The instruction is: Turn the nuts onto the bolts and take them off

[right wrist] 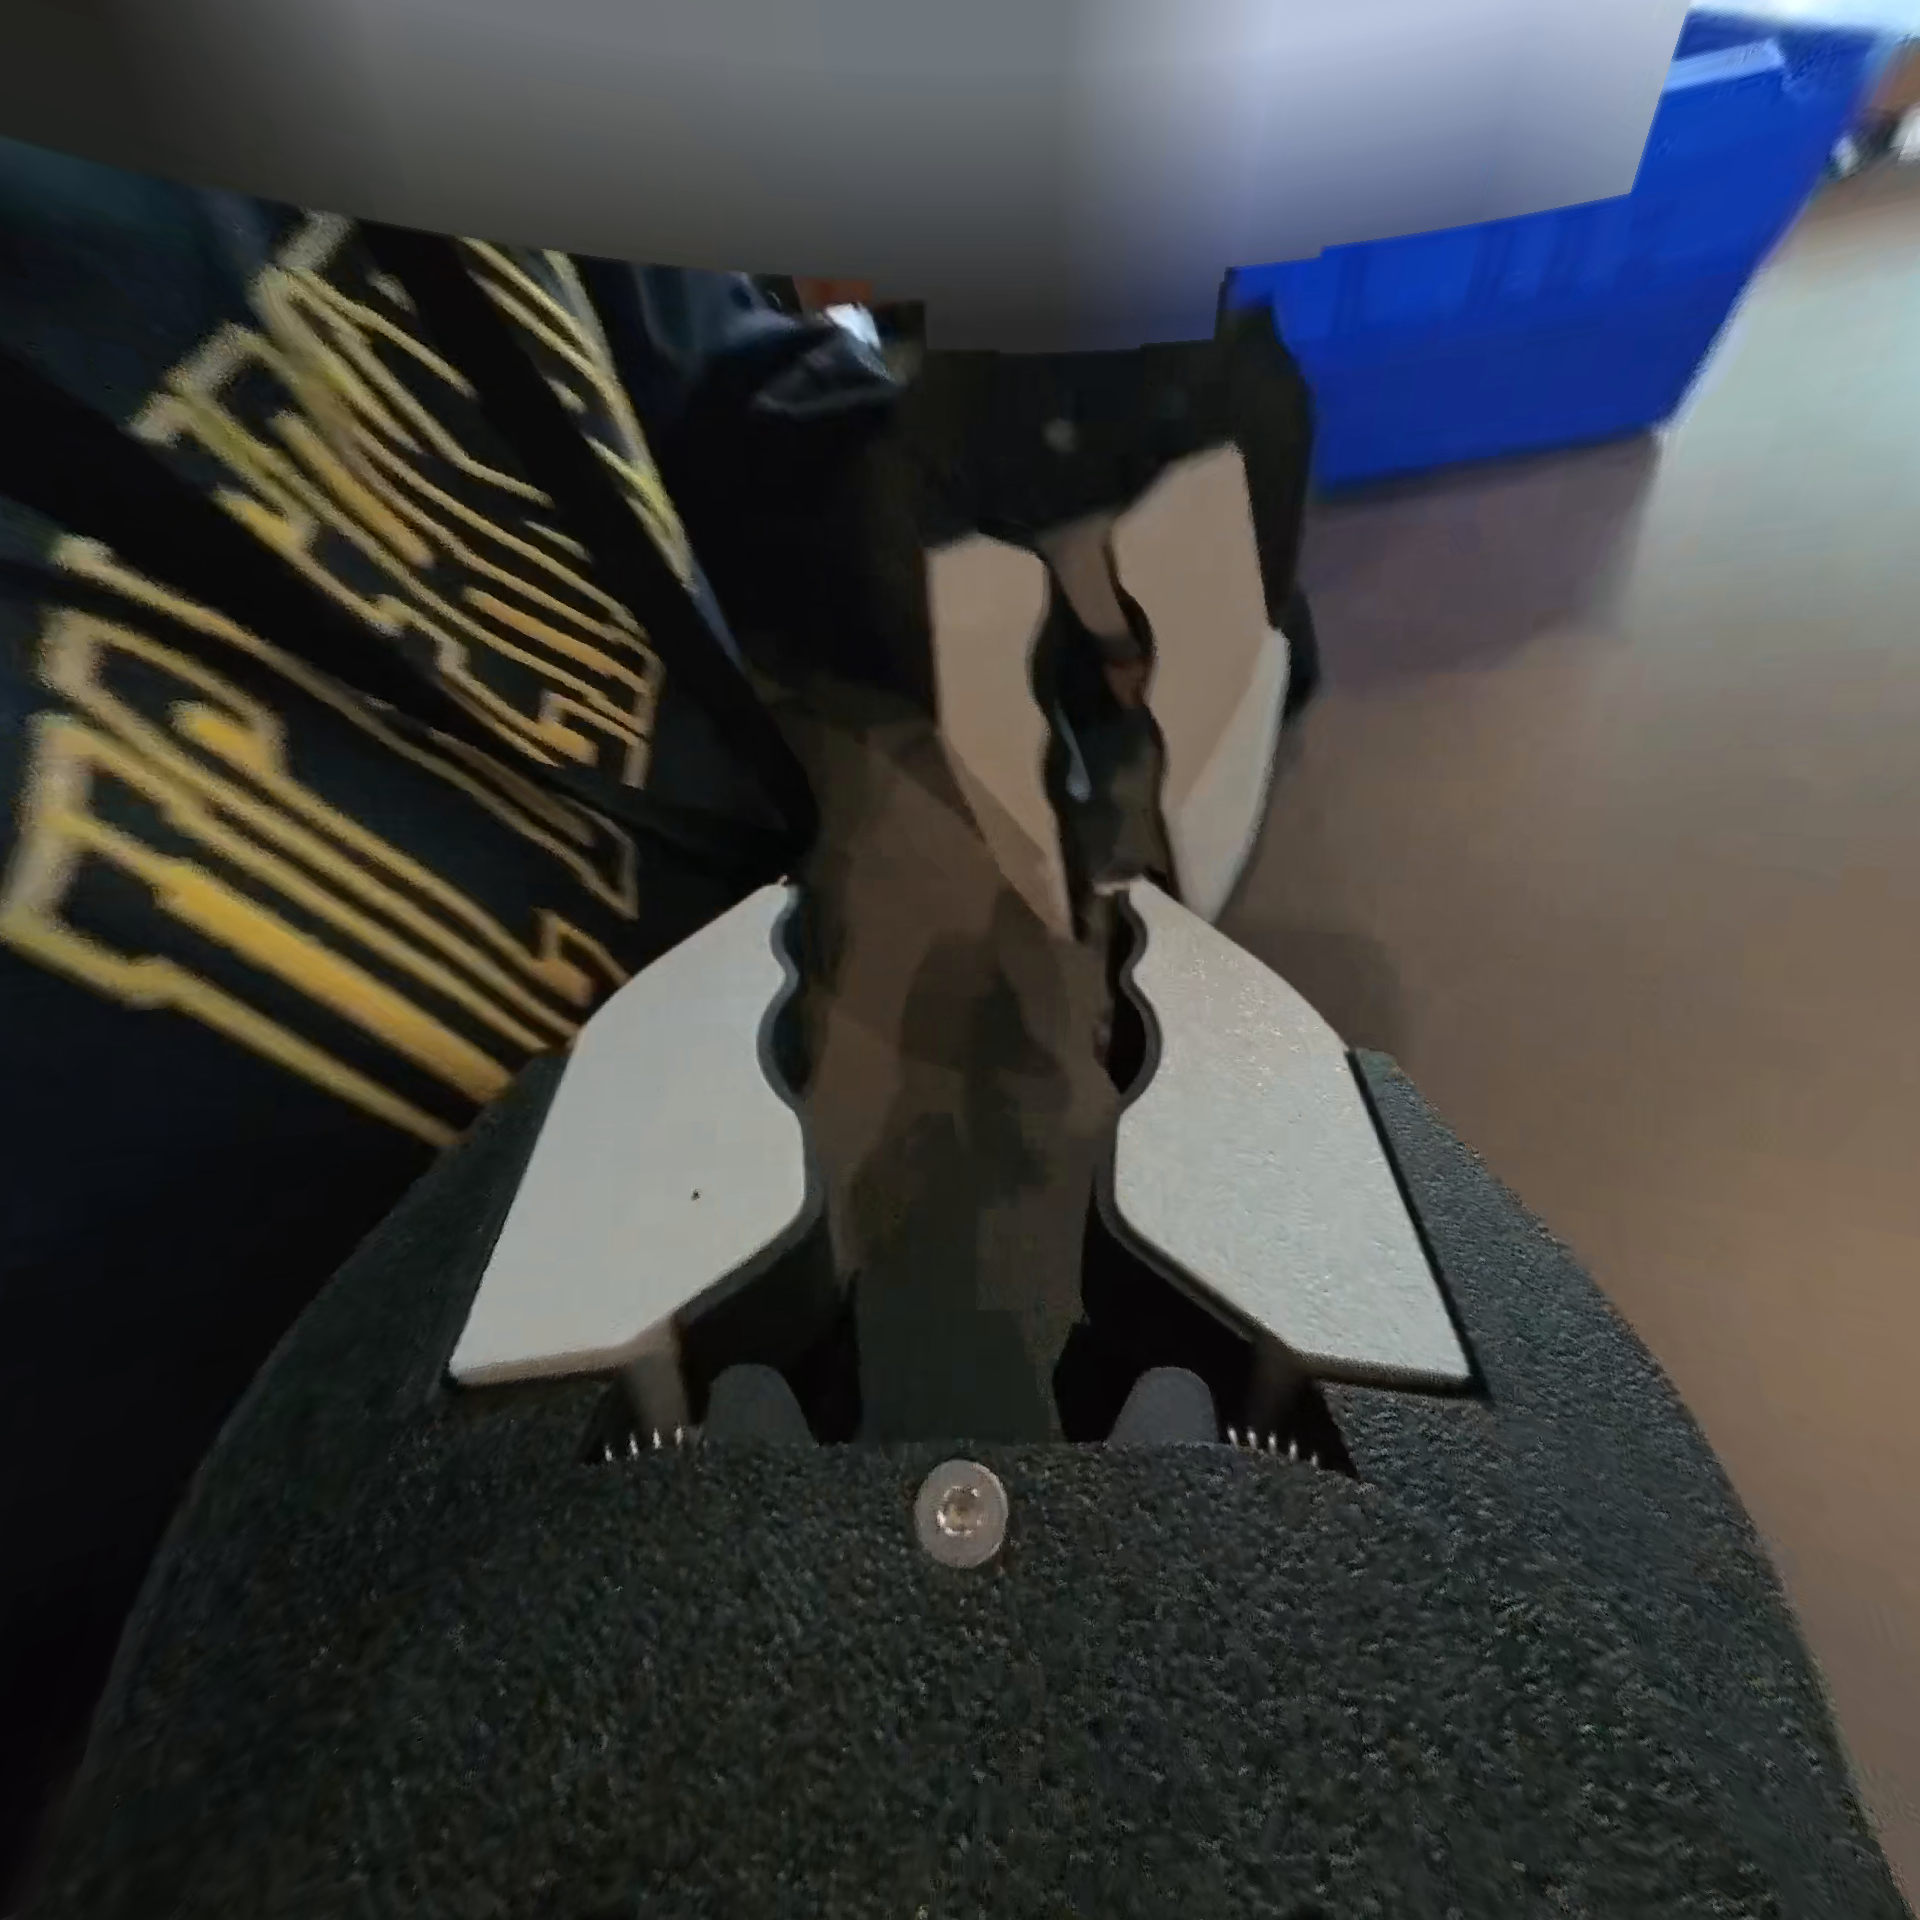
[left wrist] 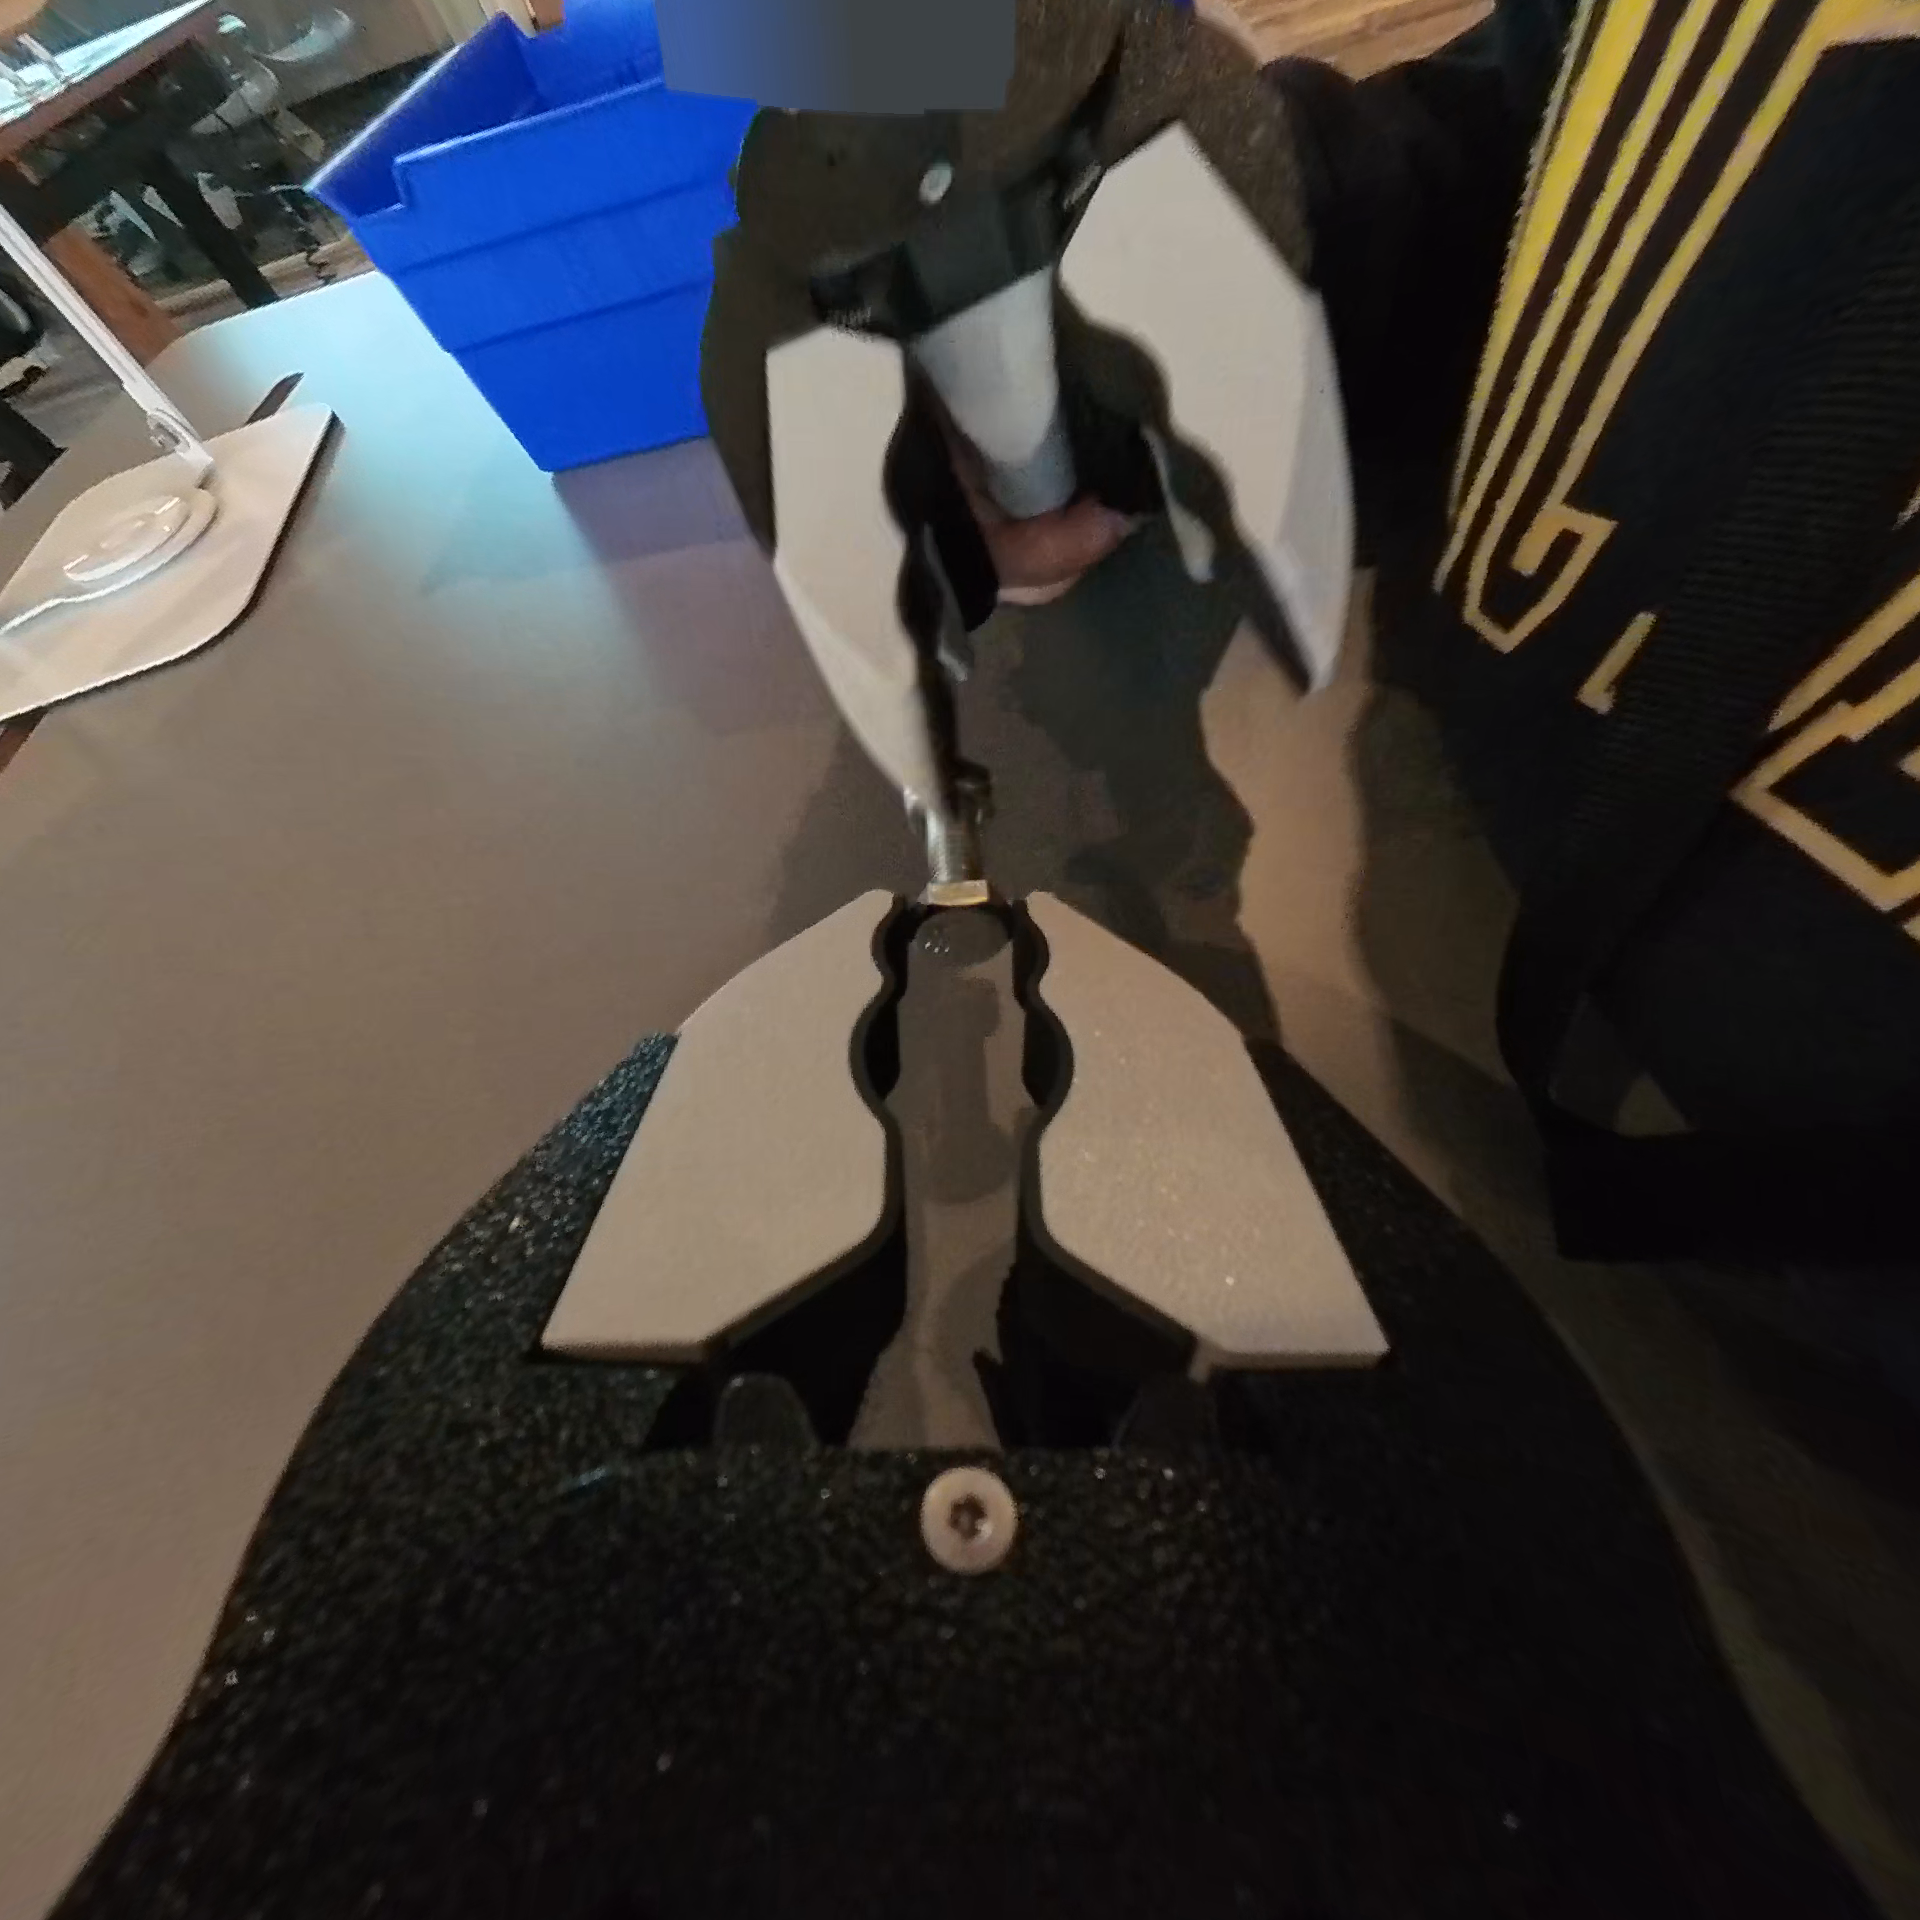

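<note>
In the left wrist view my left gripper (left wrist: 956,906) is shut on the hex head of a bolt (left wrist: 951,857). The threaded shaft points away, above the grey table (left wrist: 416,935). A small dark piece that looks like the nut (left wrist: 972,800) sits near the shaft's far end. My right gripper (left wrist: 1117,738) faces it with jaws wide open, one finger (left wrist: 883,665) touching the shaft's end beside the nut. In the right wrist view the right gripper (right wrist: 956,899) is open and empty, and the left gripper (right wrist: 1086,883) meets its right finger (right wrist: 1226,1091). The bolt is blurred there.
A blue bin (left wrist: 551,260) stands on the table behind the grippers, also in the right wrist view (right wrist: 1507,343). A white pad with a clear stand (left wrist: 156,520) lies at far left. The person's dark, yellow-patterned garment (left wrist: 1662,520) is close on the right. Only a small space, under 4 cm, lies between the two pairs of fingers.
</note>
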A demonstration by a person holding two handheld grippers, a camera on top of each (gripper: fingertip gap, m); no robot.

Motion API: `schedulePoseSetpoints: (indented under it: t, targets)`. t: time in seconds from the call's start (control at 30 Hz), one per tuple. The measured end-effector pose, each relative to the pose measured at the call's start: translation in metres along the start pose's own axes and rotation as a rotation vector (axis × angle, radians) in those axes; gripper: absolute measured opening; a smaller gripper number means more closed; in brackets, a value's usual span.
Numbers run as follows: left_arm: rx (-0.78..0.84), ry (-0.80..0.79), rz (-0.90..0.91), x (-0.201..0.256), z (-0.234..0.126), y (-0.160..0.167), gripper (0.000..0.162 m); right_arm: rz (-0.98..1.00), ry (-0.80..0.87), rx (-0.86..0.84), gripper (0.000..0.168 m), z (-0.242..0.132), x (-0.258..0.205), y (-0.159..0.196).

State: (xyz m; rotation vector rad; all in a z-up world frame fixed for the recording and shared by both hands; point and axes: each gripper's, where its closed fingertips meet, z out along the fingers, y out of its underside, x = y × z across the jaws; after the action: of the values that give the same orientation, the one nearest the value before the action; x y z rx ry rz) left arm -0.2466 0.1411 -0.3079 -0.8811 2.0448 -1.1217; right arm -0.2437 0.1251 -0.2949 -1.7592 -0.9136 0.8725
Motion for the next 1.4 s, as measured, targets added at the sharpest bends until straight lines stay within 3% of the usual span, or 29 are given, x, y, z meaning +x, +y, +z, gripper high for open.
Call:
schedulePoseSetpoints:
  t: [0.07, 0.17, 0.27, 0.37, 0.6, 0.7, 0.87, 1.03, 1.27, 1.4]
  targets:
    - [0.000, 0.000, 0.002, 0.000, 0.000, 0.000, 0.018, -0.033, 0.006, 0.036, 0.052, -0.003, -0.002, -0.007]
    - [0.012, -0.003, -0.005, 0.000, -0.002, -0.002, 0.018, 0.022, 0.162, -0.032, 0.055, -0.011, 0.026, 0.007]
    - [0.024, -0.002, -0.009, 0.000, -0.003, -0.003, 0.018, 0.132, 0.115, -0.161, 0.051, -0.005, 0.025, 0.029]
    - [0.032, 0.003, -0.004, 0.001, -0.004, -0.004, 0.018, 0.113, 0.088, -0.217, 0.047, 0.000, 0.018, 0.035]
    - [0.031, 0.010, -0.008, 0.001, -0.006, -0.004, 0.018, 0.064, 0.059, -0.058, 0.059, -0.001, 0.012, 0.011]
    - [0.002, 0.002, 0.001, 0.001, -0.003, -0.001, 0.018, -0.001, -0.027, 0.014, 0.048, -0.002, -0.005, -0.003]
    - [0.014, 0.001, -0.002, 0.000, -0.006, -0.002, 0.018, 0.078, 0.155, -0.055, 0.054, -0.011, 0.027, 0.012]
    - [0.017, 0.008, 0.001, 0.000, -0.007, -0.003, 0.018, 0.100, 0.106, -0.203, 0.052, 0.000, 0.020, 0.032]
    - [-0.008, 0.011, 0.006, -0.001, -0.005, 0.001, 0.018, 0.090, 0.062, -0.083, 0.054, -0.002, 0.014, 0.014]
    - [-0.047, 0.012, 0.019, 0.000, -0.002, 0.005, 0.018, 0.075, 0.046, -0.098, 0.048, -0.002, 0.011, 0.016]
